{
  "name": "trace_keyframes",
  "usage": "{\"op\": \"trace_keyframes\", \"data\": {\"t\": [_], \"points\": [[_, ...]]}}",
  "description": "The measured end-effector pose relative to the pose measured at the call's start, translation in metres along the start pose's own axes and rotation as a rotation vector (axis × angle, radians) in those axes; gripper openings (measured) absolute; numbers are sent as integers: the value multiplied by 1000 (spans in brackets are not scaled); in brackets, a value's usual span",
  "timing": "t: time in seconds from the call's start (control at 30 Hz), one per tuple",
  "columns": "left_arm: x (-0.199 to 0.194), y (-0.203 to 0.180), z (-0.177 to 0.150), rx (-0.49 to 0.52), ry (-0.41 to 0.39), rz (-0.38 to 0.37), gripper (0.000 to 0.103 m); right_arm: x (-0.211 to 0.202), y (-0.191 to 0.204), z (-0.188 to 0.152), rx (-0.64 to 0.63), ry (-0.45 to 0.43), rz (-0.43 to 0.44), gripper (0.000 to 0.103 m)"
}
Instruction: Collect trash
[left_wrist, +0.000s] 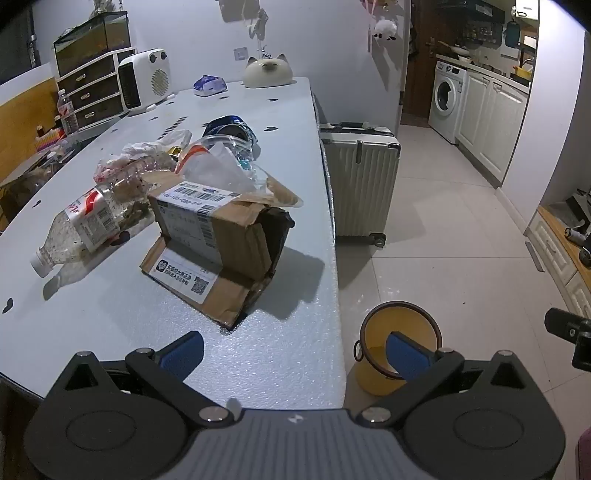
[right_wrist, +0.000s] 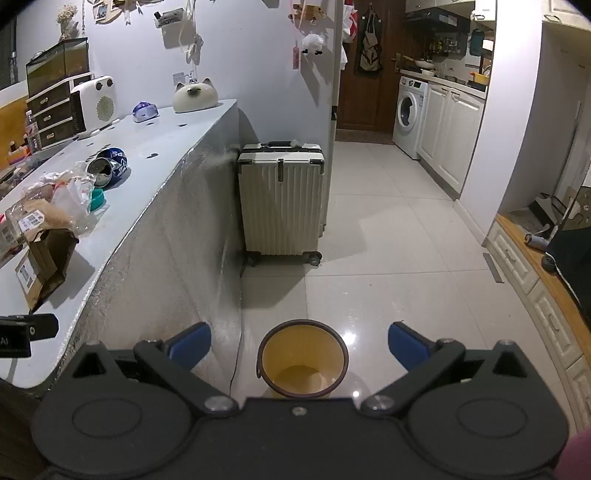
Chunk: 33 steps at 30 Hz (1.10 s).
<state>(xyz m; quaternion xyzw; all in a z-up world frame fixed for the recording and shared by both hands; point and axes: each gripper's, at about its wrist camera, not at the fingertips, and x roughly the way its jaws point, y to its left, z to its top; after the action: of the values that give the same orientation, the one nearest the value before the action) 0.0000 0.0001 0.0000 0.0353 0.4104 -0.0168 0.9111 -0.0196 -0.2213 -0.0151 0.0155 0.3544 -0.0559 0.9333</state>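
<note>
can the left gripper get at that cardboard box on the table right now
Probably yes. The left gripper is open and empty, pointing down over the table edge, and the cardboard box lies just ahead with bare tabletop between them. The plastic bottle lies off to its side, not in the way.

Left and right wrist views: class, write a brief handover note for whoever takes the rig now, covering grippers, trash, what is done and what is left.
Left gripper: open, empty, over the table edge.
Right gripper: open, empty, above the yellow bin on the floor.
Trash on the table: cardboard box, plastic bottle, clear bags, can.
Done: nothing; the bin looks empty.
Left: move every piece into the bin.
</note>
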Motion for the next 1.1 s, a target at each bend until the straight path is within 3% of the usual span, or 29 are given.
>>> {"op": "trace_keyframes", "data": {"t": [1.1], "points": [[-6,-2,-1,3,-5,0,103,-6,7,1,-5,-5,-2,103]]}}
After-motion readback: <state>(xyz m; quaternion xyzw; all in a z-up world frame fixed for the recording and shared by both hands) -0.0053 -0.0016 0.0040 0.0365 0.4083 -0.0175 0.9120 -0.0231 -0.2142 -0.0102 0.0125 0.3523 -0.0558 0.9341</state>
